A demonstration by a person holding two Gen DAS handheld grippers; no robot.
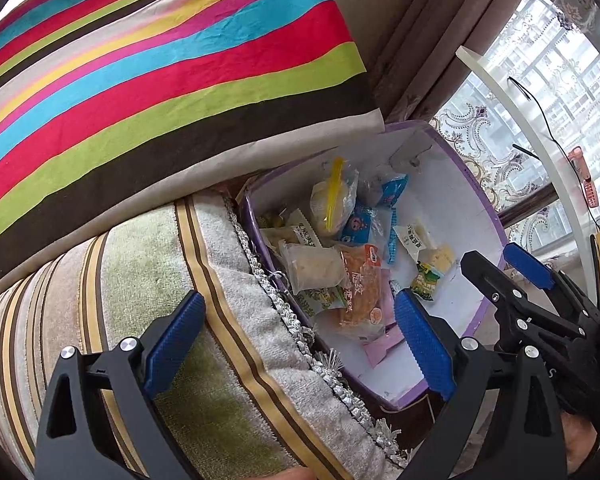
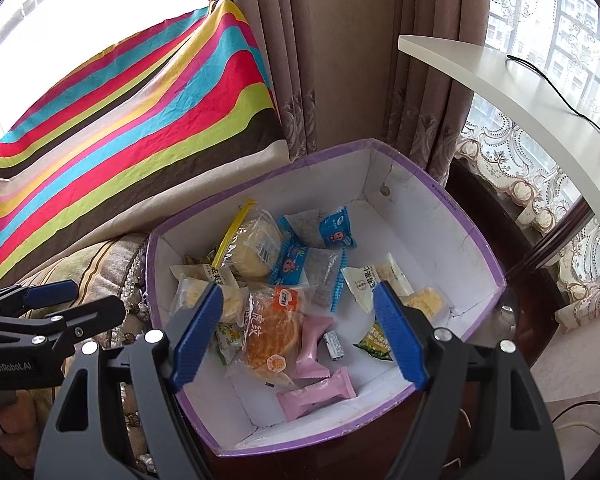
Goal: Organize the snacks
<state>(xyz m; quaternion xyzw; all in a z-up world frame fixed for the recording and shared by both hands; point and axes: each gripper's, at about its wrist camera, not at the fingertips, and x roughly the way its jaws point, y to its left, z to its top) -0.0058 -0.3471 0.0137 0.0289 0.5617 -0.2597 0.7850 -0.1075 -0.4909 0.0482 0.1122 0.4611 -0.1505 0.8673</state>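
Box: a purple-rimmed cardboard box point(image 2: 452, 204) with a white inside is standing beside the sofa arm point(image 1: 220, 320), holding the snacks.
Left gripper: the left gripper point(image 1: 300, 344) is hovering over the sofa arm at the box's 9 o'clock side, fingers spread wide and grasping nothing.
Right gripper: the right gripper point(image 2: 300, 336) is hanging above the near half of the box, fingers released and nothing between them.
Snacks at 12 o'clock: two blue-and-clear wafer packets point(image 2: 336, 228) and a round pastry in a yellow-zip bag point(image 2: 252, 248) are lying toward the far wall.
Snacks at centre: an orange tiger-stripe cake pack point(image 2: 274, 328) is lying between the right gripper's fingers in the right wrist view, overlapping pale pastry packs at its 9 o'clock.
Snacks at 6 o'clock: two pink wrapped bars point(image 2: 316, 396) are lying near the front wall, a small silver sweet point(image 2: 334, 344) just beside them.
Snacks at 3 o'clock: a green pea packet point(image 2: 374, 344) and white-and-yellow cake packs point(image 2: 424, 300) are lying apart.
Progress: judging by the scene, every visible snack is already sitting inside the box, so gathering looks largely done.
Left to do: the pile is looking jumbled; sorting like with like probably remains, or nothing if boxing was the aim.
Background: a striped cushion point(image 1: 160, 80) is leaning on the sofa at 11 o'clock.
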